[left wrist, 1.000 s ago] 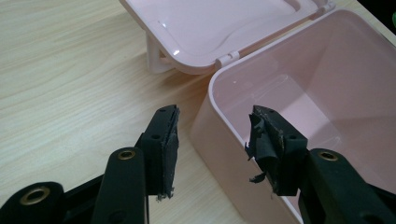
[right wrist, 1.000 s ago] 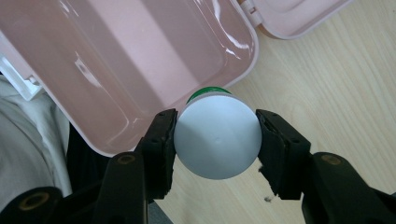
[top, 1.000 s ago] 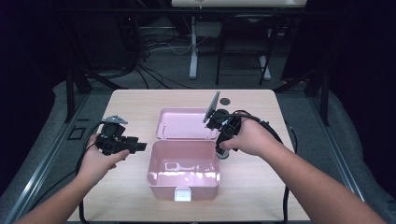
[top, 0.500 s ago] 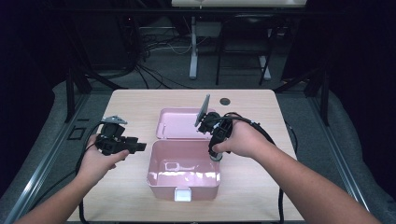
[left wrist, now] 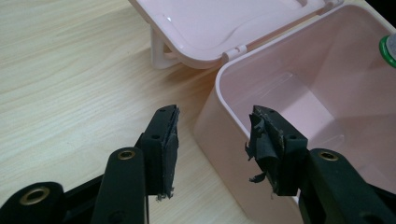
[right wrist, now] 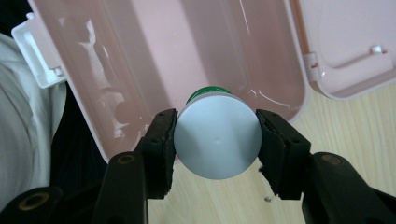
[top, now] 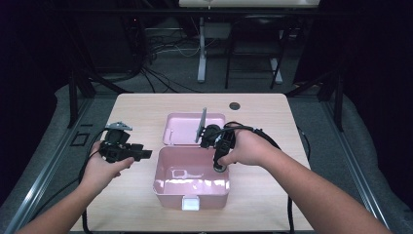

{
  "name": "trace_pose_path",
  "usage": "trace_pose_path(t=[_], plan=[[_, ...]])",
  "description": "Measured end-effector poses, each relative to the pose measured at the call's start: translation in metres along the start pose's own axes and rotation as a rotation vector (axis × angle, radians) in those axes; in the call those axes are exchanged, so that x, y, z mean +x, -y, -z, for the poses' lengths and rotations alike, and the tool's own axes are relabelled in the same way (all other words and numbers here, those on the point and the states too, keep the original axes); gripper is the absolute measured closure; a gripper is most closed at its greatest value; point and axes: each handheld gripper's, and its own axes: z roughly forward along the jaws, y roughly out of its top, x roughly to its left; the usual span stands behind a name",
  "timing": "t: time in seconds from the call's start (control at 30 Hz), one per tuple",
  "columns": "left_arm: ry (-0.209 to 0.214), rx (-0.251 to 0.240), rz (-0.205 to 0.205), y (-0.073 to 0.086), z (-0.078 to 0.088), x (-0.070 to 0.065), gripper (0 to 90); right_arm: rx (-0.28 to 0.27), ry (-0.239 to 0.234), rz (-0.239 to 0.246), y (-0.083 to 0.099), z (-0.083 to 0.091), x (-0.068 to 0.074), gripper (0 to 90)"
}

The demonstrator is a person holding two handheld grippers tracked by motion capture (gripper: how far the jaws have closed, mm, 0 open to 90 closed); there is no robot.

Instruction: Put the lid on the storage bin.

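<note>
**Gripping a capped bottle, right hand shifts over the pink box**

Holding a small bottle [right wrist: 217,140] by its grey round cap, the right gripper [right wrist: 217,142] now hangs over the right rim of the open pink box [top: 191,192]; a second ago it stood farther right, by the box's outer edge, and it has since come leftward and a little lower. In the right gripper view the cap faces the camera full on, clamped at both sides by the black pads [right wrist: 161,140], with a green band of the bottle showing behind it. The bottle's long axis runs away from that camera, down toward the box floor, cap uppermost. In the high view the bottle [top: 220,167] shows as a pale disc just under the right hand [top: 246,148], at the box's right wall.

The box lid [top: 192,127] lies flat and open on the table [top: 136,109] behind the box, as it did before. The left gripper [top: 127,152] has kept its place just left of the box, its jaws spread and empty; in the left gripper view they stand on either side of the box's near corner without pressing on it.
</note>
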Motion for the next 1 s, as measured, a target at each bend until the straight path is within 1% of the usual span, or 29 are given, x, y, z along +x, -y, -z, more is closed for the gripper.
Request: trace_pose_path(t=[0.2,0.3,0.5,0.63,0.8,1.0], plan=[[0.000,0.000,0.001,0.000,0.000,0.001,51.9,0.005,-0.018,0.089,-0.002,-0.005,0.004,50.1],[0.000,0.000,0.001,0.000,0.000,0.001,51.9,0.018,-0.022,0.131,-0.003,-0.008,0.006,50.1],[0.000,0.001,0.001,0.000,0.000,0.001,51.9,0.029,-0.016,0.181,-0.003,-0.012,0.007,50.1],[-0.001,0.003,0.000,0.000,-0.001,0.001,51.8,0.033,-0.011,0.194,-0.003,-0.017,0.007,50.1],[-0.001,0.004,0.002,0.000,-0.001,0.001,51.8,0.054,-0.012,0.209,-0.003,-0.025,0.008,50.1],[0.002,0.008,0.001,0.000,-0.002,0.001,51.8,0.064,-0.017,0.207,-0.003,-0.033,0.008,50.1]])
